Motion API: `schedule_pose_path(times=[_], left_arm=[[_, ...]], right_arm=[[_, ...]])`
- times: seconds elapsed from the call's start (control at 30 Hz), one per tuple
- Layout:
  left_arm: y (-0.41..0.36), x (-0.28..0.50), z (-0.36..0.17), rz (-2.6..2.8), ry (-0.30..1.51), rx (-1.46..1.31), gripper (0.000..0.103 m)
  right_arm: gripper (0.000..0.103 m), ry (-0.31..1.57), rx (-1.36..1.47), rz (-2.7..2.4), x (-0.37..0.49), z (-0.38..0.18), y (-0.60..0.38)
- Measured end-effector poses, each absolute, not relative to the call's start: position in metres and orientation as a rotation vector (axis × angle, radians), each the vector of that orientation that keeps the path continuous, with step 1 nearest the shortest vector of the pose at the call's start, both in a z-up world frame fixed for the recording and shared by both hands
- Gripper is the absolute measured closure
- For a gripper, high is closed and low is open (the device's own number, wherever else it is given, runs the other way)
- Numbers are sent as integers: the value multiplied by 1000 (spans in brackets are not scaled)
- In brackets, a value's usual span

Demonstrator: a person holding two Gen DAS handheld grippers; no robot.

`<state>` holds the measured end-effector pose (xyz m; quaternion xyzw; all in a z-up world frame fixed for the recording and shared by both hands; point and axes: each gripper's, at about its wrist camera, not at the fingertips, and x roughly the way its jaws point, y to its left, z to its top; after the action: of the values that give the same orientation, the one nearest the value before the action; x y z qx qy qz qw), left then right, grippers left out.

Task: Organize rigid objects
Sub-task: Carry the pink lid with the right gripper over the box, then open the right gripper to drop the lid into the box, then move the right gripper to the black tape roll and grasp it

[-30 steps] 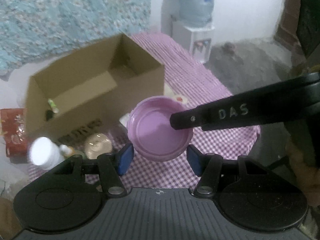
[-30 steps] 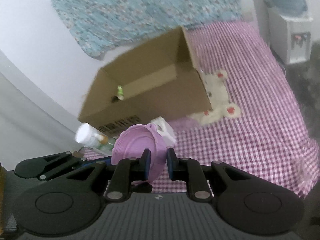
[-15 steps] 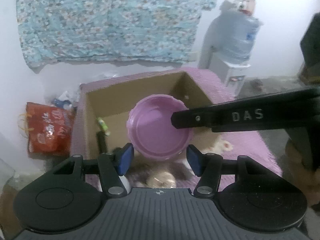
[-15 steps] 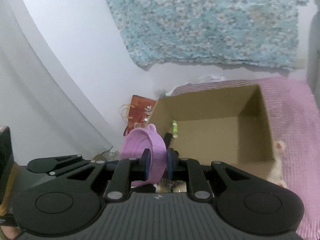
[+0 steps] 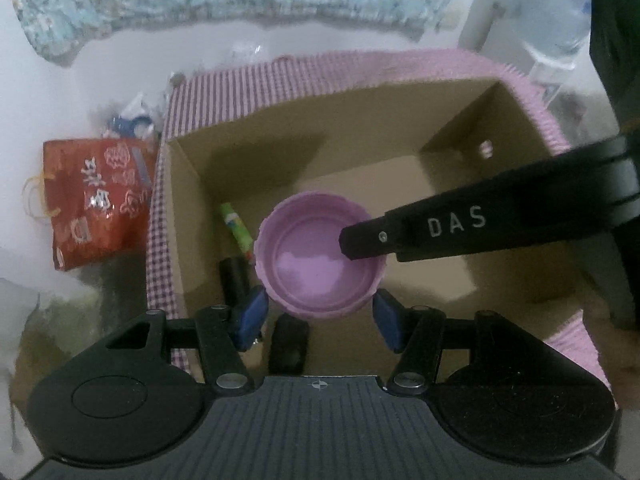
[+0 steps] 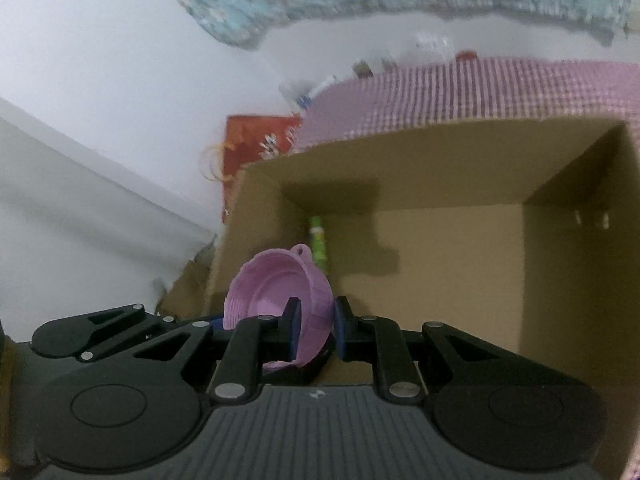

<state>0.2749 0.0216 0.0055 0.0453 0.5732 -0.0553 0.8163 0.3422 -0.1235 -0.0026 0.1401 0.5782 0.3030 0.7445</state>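
Note:
A purple bowl (image 5: 312,264) hangs over the open cardboard box (image 5: 360,120), its hollow facing the left wrist camera. My left gripper (image 5: 320,316) has its blue pads against the bowl's two sides. My right gripper (image 6: 316,328) is shut on the bowl's (image 6: 272,292) rim wall; its black finger (image 5: 440,232) reaches in from the right in the left wrist view. Inside the box (image 6: 440,168) lie a green tube (image 5: 236,228) and two black objects (image 5: 234,280), partly hidden by the bowl.
The box stands on a purple checked cloth (image 5: 360,64). A red gift bag (image 5: 96,200) leans left of the box, by the white wall. A water bottle (image 5: 560,8) stands at the far right. The right half of the box floor is bare.
Both grippers have carried the bowl from in front of the box to above its opening. The views now look down into the box, and the grip on the bowl is unchanged.

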Motion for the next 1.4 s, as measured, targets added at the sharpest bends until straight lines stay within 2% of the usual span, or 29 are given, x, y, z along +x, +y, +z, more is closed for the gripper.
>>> schedule_pose_path(times=[0.27, 0.53, 0.83, 1.07, 1.17, 1.27, 1.4], left_arm=[[29, 291, -20, -55, 1295, 115, 46], [29, 288, -11, -54, 1280, 108, 46], [31, 251, 40, -81, 1169, 35, 46], [32, 185, 96, -145, 1022, -29, 45], [30, 149, 108, -165, 963, -45, 43], [25, 111, 104, -185, 918, -54, 36], [18, 78, 68, -199, 969, -71, 36]], right_arm=[[84, 1375, 305, 655, 368, -54, -106], [84, 1376, 236, 614, 369, -70, -92], [83, 1254, 317, 651, 345, -13, -128], [82, 1048, 448, 734, 254, 69, -203], [82, 984, 502, 733, 212, 86, -235], [82, 967, 555, 723, 172, 79, -258], [82, 1054, 583, 699, 138, 42, -265]])
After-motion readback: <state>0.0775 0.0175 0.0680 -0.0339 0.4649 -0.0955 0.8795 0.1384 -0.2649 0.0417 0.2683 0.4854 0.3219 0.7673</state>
